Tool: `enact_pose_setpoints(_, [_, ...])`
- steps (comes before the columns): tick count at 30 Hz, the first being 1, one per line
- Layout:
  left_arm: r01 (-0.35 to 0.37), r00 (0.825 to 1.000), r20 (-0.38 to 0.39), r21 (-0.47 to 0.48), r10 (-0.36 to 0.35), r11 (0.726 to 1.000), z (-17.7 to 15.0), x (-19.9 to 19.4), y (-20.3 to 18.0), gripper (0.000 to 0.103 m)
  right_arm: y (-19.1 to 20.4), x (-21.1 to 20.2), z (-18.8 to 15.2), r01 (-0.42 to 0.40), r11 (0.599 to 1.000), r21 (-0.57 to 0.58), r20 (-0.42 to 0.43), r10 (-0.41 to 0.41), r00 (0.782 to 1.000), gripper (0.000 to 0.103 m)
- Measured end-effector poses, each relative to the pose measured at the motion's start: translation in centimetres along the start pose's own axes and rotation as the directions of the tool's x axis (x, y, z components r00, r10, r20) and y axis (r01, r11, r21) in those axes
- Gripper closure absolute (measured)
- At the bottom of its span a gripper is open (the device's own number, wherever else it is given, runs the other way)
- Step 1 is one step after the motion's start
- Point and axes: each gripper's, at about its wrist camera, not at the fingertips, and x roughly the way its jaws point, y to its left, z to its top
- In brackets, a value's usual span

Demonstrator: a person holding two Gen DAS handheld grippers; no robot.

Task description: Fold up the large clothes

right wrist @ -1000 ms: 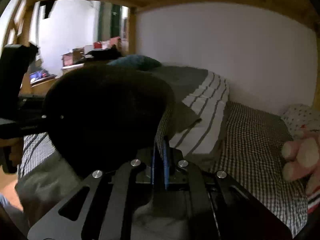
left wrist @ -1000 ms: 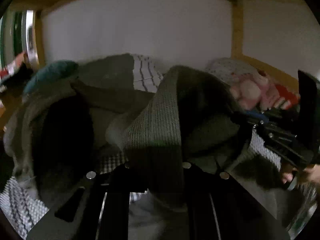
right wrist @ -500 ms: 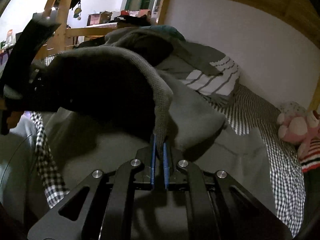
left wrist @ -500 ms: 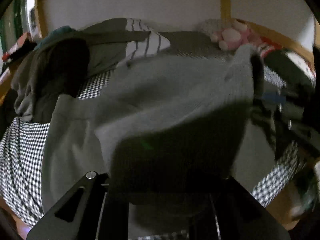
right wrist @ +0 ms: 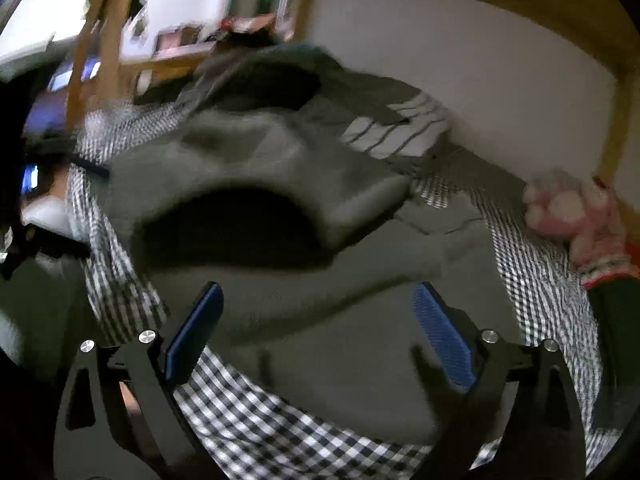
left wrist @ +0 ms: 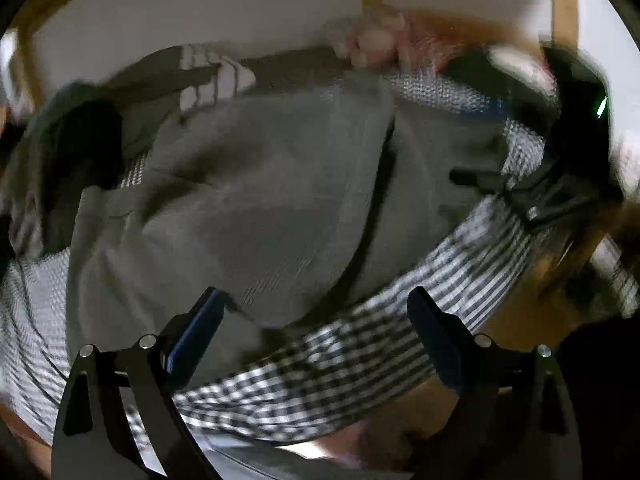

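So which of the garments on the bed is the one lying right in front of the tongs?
The plain grey knit sweater, spread on the checked sheet. The grey-and-white striped one lies farther back by the wall, and the dark heap sits off to the side.

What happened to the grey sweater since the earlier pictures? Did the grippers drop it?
Yes. Both had its knit edge pinched and lifted. The left gripper and right gripper came down toward the bed, and their fingers have just been opening, letting go. The grey sweater now lies folded over on the checked sheet, nothing pinched. The pink plush toy and striped pillow stayed put.
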Motion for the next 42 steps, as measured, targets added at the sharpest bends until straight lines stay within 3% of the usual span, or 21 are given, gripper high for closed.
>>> enact_pose_setpoints(3, [-0.065,0.996,0.053,-0.168,0.074,0.984,4.1,-0.7,3.3,0.006,-1.3,0.1,4.5,0.001,0.990,0.143,0.065,-0.011,0.998,0.004])
enact_pose_setpoints(5, [-0.118,0.985,0.086,-0.289,0.148,0.950,7.5,0.5,6.3,0.006,-1.6,1.8,7.6,-0.016,0.976,0.217,0.061,0.003,0.998,0.004])
enact_pose_setpoints(7, [-0.184,0.967,0.099,-0.361,0.234,0.914,10.2,2.8,8.6,0.006,-1.5,4.7,10.2,0.003,0.960,0.281,0.012,-0.007,1.000,0.004])
enact_pose_setpoints(9, [-0.269,0.950,0.045,-0.388,0.310,0.882,12.2,7.0,10.4,0.006,-1.0,8.3,11.5,0.026,0.956,0.293,-0.063,-0.008,0.998,0.004])
enact_pose_setpoints(10, [-0.288,0.951,-0.012,-0.392,0.308,0.874,12.4,9.2,11.0,0.006,-0.5,10.9,11.6,0.075,0.958,0.276,-0.155,-0.032,0.987,0.004])
enact_pose_setpoints(12, [-0.299,0.954,-0.149,-0.395,0.260,0.869,11.3,13.8,11.6,0.006,-0.3,14.3,10.4,0.093,0.955,0.283,-0.279,-0.011,0.960,0.004])
enact_pose_setpoints(14, [-0.299,0.951,-0.193,-0.389,0.241,0.871,9.4,16.2,11.6,0.006,0.4,17.1,7.4,0.090,0.956,0.279,-0.379,0.023,0.925,0.004])
enact_pose_setpoints(15, [-0.287,0.956,-0.171,-0.394,0.237,0.873,8.5,16.5,11.5,0.004,1.1,17.6,6.3,0.104,0.966,0.238,-0.388,-0.004,0.922,0.004])
enact_pose_setpoints(17, [-0.269,0.963,-0.102,-0.391,0.249,0.880,7.6,16.4,11.4,0.004,2.9,17.3,4.8,0.145,0.984,0.104,-0.312,-0.106,0.944,0.004])
enact_pose_setpoints(22, [-0.268,0.963,-0.091,-0.390,0.253,0.881,7.5,16.5,11.5,0.004,3.2,14.7,5.5,0.142,0.976,0.166,-0.279,-0.092,0.956,0.004])
enact_pose_setpoints(25, [-0.274,0.961,-0.085,-0.386,0.262,0.881,7.5,16.5,11.5,0.004,4.1,15.4,4.3,0.157,0.985,0.069,-0.297,-0.130,0.946,0.004])
enact_pose_setpoints(27, [-0.282,0.959,-0.080,-0.383,0.272,0.880,7.3,16.5,11.2,0.004,3.4,15.4,3.6,0.143,0.983,0.117,-0.272,-0.106,0.956,0.004])
enact_pose_setpoints(36, [-0.277,0.960,-0.084,-0.388,0.266,0.879,7.2,16.1,11.2,0.004,2.7,14.9,4.1,0.133,0.981,0.140,-0.278,-0.090,0.956,0.003])
enact_pose_setpoints(39, [-0.242,0.970,-0.088,-0.412,0.226,0.879,7.5,15.3,11.5,0.005,1.6,11.5,4.2,0.114,0.962,0.248,-0.198,-0.065,0.978,0.003])
enact_pose_setpoints(42, [-0.220,0.972,-0.019,-0.430,0.235,0.876,8.0,12.8,10.3,0.005,0.0,7.2,3.5,0.086,0.936,0.342,-0.120,-0.047,0.992,0.003])
